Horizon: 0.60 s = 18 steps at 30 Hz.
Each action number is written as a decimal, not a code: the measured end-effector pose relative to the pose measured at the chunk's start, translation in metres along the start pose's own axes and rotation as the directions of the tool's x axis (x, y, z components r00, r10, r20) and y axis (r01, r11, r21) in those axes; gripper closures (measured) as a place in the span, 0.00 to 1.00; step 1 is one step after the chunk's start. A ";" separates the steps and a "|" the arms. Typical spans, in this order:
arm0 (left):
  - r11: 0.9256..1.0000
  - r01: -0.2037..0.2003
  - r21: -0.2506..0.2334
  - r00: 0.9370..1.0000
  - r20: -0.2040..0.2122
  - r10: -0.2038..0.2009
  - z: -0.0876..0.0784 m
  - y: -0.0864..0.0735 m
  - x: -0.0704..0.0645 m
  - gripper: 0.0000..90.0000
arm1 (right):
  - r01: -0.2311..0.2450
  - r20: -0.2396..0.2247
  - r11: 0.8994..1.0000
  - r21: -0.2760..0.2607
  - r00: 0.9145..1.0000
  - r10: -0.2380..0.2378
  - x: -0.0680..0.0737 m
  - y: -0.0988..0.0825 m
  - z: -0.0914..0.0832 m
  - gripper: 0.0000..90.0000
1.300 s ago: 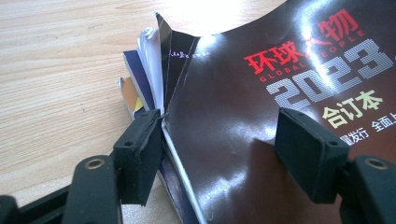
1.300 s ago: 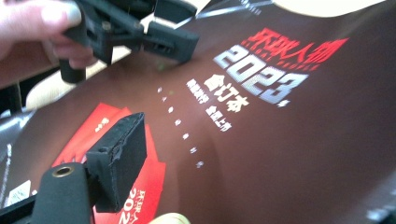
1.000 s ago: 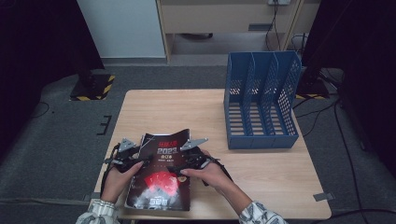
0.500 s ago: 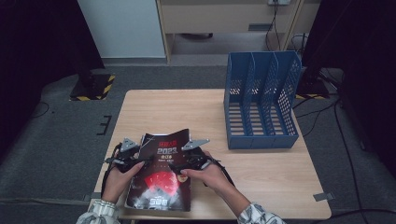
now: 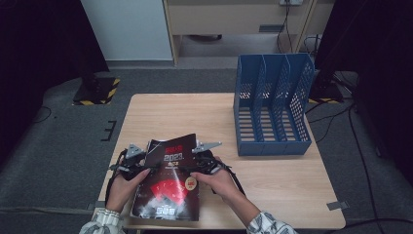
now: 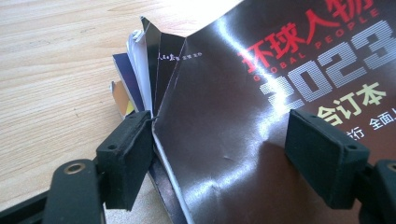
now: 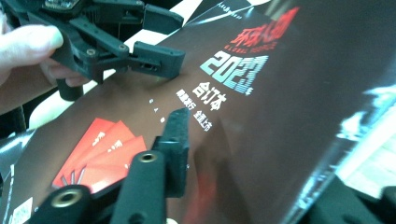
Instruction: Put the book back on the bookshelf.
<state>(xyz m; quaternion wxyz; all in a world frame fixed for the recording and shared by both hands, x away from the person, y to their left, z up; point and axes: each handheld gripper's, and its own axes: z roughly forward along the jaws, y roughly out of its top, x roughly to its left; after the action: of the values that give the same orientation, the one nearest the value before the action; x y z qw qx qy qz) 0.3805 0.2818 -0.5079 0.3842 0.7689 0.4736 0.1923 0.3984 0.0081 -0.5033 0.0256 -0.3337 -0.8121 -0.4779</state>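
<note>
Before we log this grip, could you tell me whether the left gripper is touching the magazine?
Touching. In the left gripper view, one pad of the left gripper presses against the lifted edge of the magazine where its pages fan out; the other pad sits over the glossy cover.

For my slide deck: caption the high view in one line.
Two hand-held grippers, left and right, work a dark magazine on a wooden table beside a blue file rack.

A light wooden table (image 5: 160, 114) stands on grey carpet (image 5: 63, 141). Beyond it a pale panel (image 5: 129, 29) meets a beige cabinet (image 5: 234, 17), with cables (image 5: 287, 22) hanging there. Dark curtains (image 5: 44, 44) flank both sides, and a yellow-black striped base (image 5: 97, 90) sits at the left.
</note>
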 end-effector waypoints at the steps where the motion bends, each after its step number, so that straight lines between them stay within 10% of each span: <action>1: 1.000 0.000 -0.001 1.000 0.001 0.000 0.000 0.000 0.000 0.26 | 0.000 0.000 1.000 0.000 1.000 0.000 0.000 0.000 0.000 0.71; 18: 0.995 -0.001 -0.102 0.999 0.041 0.005 -0.009 0.008 -0.003 0.15 | 0.042 0.048 0.989 -0.145 0.998 -0.035 0.000 0.019 -0.031 0.90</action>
<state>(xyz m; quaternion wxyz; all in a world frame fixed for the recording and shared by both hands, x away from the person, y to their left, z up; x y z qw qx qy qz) 0.3775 0.2808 -0.4962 0.4322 0.7528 0.4540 0.2008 0.4009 -0.0103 -0.4723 -0.0264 -0.3297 -0.7818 -0.5286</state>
